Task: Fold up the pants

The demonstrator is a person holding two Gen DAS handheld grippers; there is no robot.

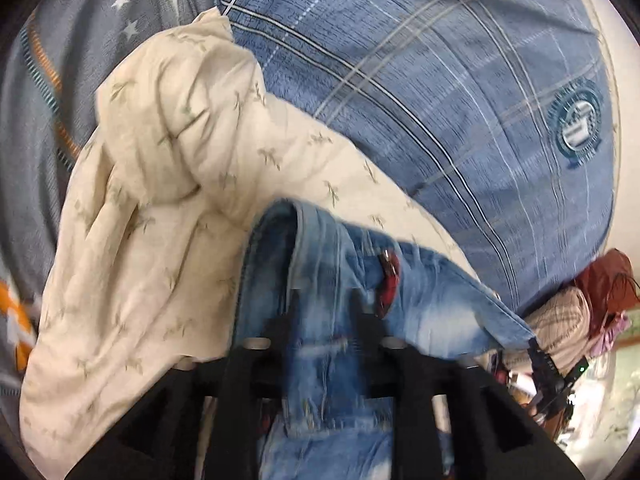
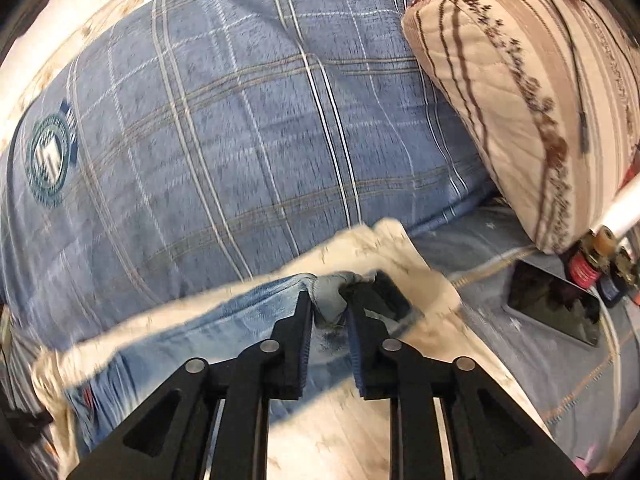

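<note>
The pants are faded blue jeans (image 1: 320, 264) with a red patch (image 1: 390, 276). In the left wrist view my left gripper (image 1: 326, 300) is shut on a thick bunch of the denim, which drapes over and between its fingers. The jeans stretch taut to the right, where my right gripper (image 1: 538, 350) holds their far end. In the right wrist view my right gripper (image 2: 329, 304) is shut on a bunched edge of the jeans (image 2: 224, 316), held above the cream quilt.
A cream printed quilt (image 1: 160, 184) is bunched under the jeans, with a blue plaid blanket (image 2: 240, 120) behind it. A striped pillow (image 2: 520, 92) lies at right. A dark phone (image 2: 556, 304) rests on the grey sheet (image 2: 520, 344).
</note>
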